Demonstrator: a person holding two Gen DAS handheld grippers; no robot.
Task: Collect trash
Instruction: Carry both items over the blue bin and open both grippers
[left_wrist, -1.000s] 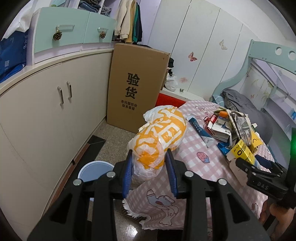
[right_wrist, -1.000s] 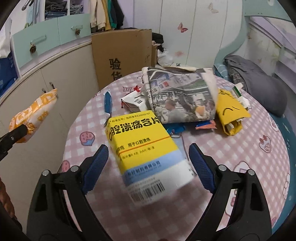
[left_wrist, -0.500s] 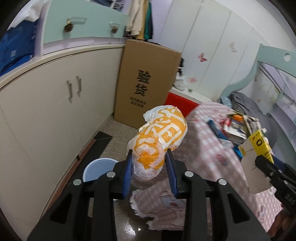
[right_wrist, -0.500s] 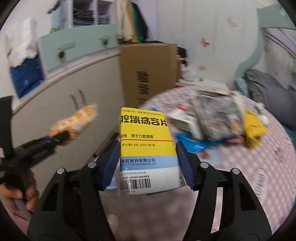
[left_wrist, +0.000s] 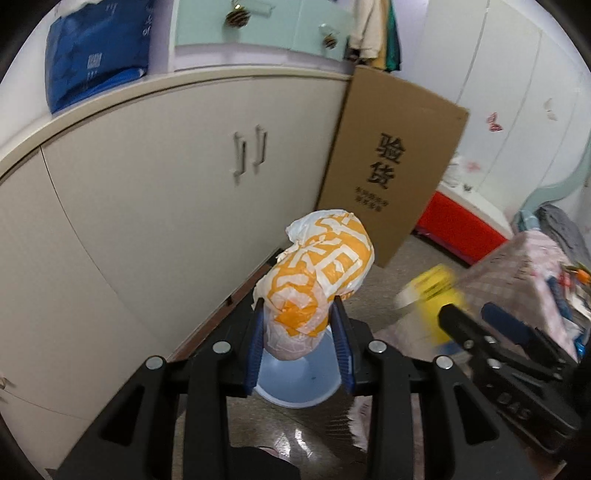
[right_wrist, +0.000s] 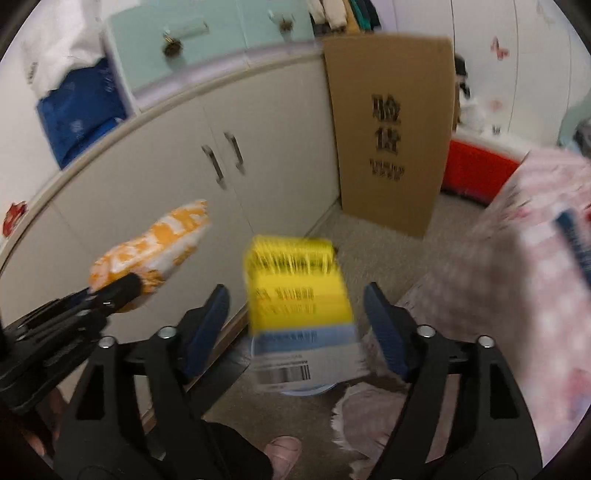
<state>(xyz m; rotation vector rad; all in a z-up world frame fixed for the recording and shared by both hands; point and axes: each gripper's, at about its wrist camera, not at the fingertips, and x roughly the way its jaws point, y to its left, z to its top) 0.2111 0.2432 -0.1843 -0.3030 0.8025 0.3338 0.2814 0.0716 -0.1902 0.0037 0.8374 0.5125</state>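
Yellow-and-white cardboard medicine box (right_wrist: 299, 306), clamped half a second ago, now drops free between your right gripper's (right_wrist: 297, 325) just-opened jaws toward the pale blue plastic bin (left_wrist: 295, 384), while your left gripper (left_wrist: 299, 343) grips the orange-and-white crumpled wrapper (left_wrist: 317, 280) above it.

Dim indoor light, fisheye warp, motion blur

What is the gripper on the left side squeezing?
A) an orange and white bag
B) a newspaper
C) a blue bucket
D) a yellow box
A: in the left wrist view the left gripper has its blue pads pressed on both sides of the crumpled orange and white bag.
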